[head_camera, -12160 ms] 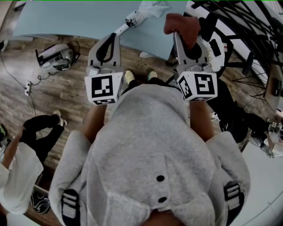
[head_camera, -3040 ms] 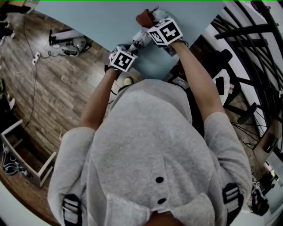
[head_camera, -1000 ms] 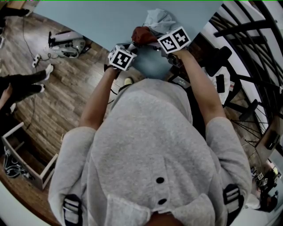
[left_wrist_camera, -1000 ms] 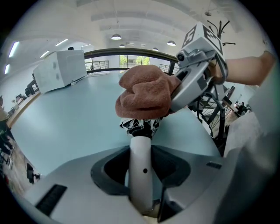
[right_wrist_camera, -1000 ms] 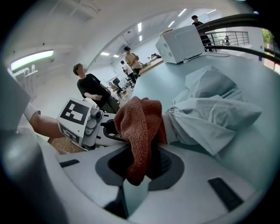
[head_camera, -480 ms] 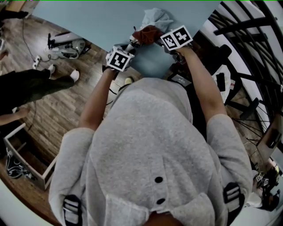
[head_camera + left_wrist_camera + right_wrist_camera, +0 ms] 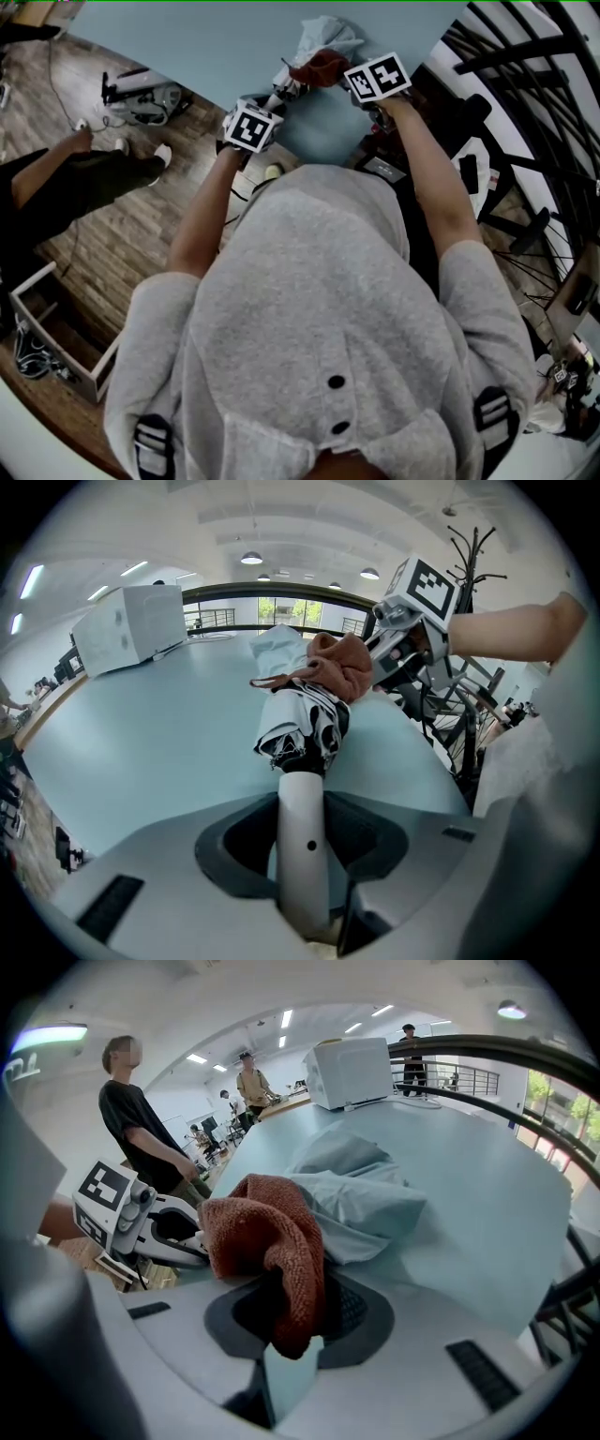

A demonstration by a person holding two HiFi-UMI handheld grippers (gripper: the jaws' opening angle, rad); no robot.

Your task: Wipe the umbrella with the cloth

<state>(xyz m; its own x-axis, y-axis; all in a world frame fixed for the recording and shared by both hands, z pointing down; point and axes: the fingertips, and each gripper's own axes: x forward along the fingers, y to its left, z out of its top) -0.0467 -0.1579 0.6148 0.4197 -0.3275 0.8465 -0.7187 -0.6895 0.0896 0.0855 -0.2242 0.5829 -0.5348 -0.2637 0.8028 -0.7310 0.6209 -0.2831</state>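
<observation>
A folded umbrella lies on the pale blue table [image 7: 187, 47]. Its white handle [image 7: 302, 827] sits between the jaws of my left gripper [image 7: 305, 829], which is shut on it. The black-and-white patterned folds [image 7: 309, 719] and the light blue canopy [image 7: 323, 36] stretch away from the handle. A rust-brown cloth [image 7: 272, 1227] is bunched in my right gripper [image 7: 291, 1321], shut on it. The cloth [image 7: 319, 67] rests on the umbrella just past the handle, against the light blue canopy [image 7: 361, 1199]. The left gripper [image 7: 248, 127] is below and left of the right gripper [image 7: 378, 77] in the head view.
A white box [image 7: 131, 621] stands at the table's far side. Black metal racks [image 7: 525, 56] crowd the right. On the wood floor at left are a person [image 7: 66, 183], a machine with cables [image 7: 141, 89] and a wooden crate [image 7: 56, 328]. More people [image 7: 141, 1138] stand beyond the table.
My right gripper has slid the cloth along the umbrella, away from the handle toward the canopy. The left gripper has kept still. The person at left has moved farther into view.
</observation>
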